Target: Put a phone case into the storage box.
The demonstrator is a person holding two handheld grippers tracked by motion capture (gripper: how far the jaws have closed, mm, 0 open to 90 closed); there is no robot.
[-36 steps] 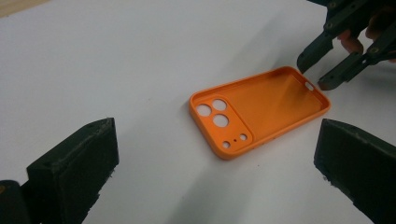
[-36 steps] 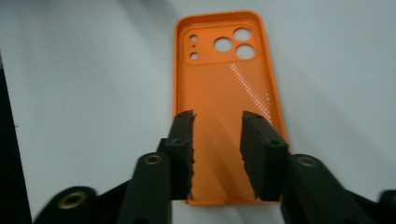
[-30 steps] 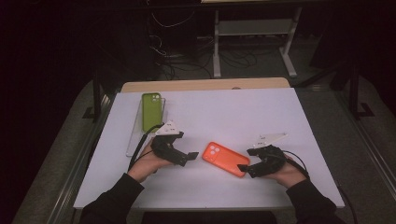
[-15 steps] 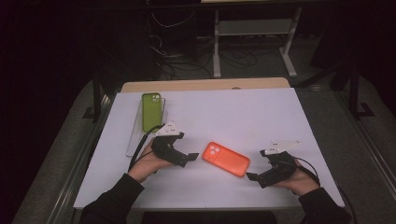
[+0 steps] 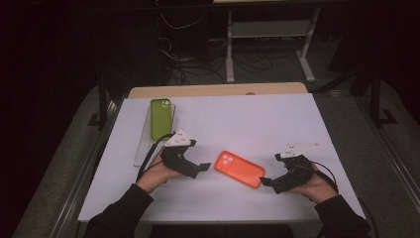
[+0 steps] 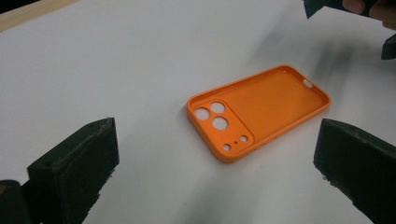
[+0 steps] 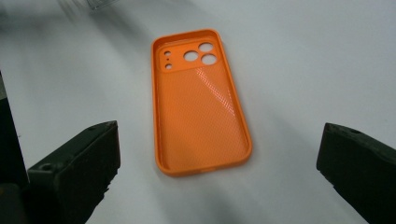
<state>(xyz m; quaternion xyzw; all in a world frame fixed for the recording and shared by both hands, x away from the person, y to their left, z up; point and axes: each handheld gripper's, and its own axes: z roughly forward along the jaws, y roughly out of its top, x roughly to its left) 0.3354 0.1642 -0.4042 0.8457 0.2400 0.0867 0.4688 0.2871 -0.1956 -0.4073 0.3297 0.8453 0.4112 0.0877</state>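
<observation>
An orange phone case (image 5: pixel 239 168) lies hollow side up on the white table (image 5: pixel 257 114), between my two grippers. My left gripper (image 5: pixel 200 168) rests just left of it, open, with the case (image 6: pixel 257 109) ahead of its jaws and apart from them. My right gripper (image 5: pixel 267 182) stands open a little beyond the case's right end. Its jaws have just opened wider and grip nothing. In the right gripper view the case (image 7: pixel 198 107) lies ahead of my right gripper (image 7: pixel 215 186), camera holes at the far end.
A green phone case (image 5: pixel 161 118) lies at the back left on a clear flat piece (image 5: pixel 142 148). A wooden strip (image 5: pixel 218 90) runs along the table's far edge. Beyond it are floor cables and a white frame (image 5: pixel 267 29).
My right gripper has let go of the orange case's right end and drawn back to the right. The case stays in place. The left gripper has not moved.
</observation>
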